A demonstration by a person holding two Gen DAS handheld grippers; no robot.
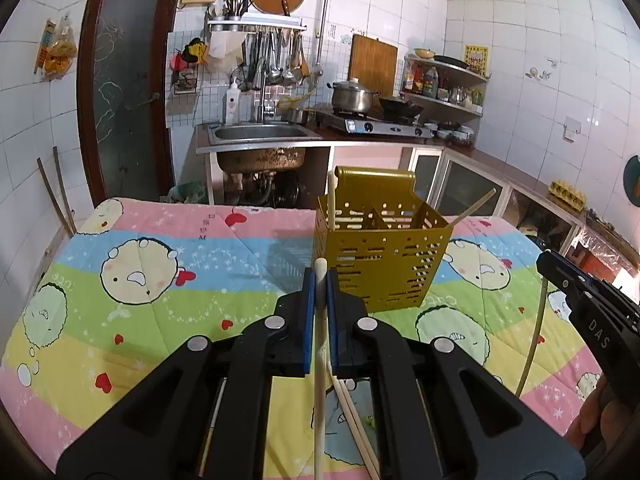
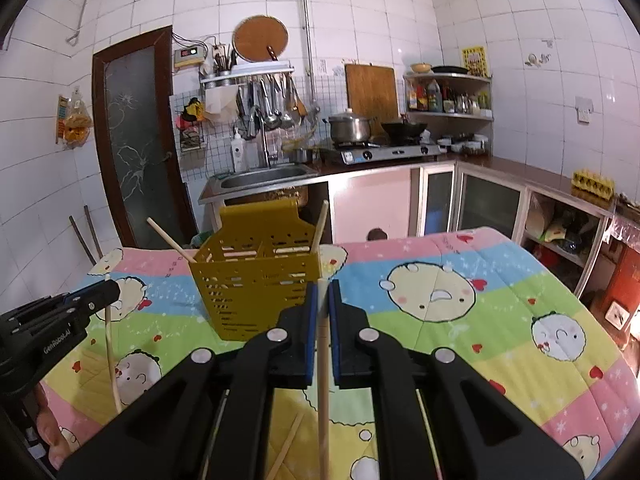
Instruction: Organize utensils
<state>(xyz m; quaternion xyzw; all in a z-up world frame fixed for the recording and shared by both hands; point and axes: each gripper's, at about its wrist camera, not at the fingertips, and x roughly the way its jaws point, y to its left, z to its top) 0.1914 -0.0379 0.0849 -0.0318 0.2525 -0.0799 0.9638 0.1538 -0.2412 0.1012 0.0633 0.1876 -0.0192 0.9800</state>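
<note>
Nearest me, my left claw (image 1: 320, 280) is closed on a pale chopstick (image 1: 319, 360) and my right claw (image 2: 323, 292) pinches another chopstick (image 2: 322, 380), each stick running upright between the blue pads with its tip poking just above them. A few loose chopsticks (image 1: 352, 412) lie on the cartoon quilt (image 1: 160, 280) below. Farther off stands the yellow perforated caddy (image 1: 380, 256), already holding two leaning sticks; it lies just ahead and right of my left claw, ahead and left of my right, about equally near both, I judge.
</note>
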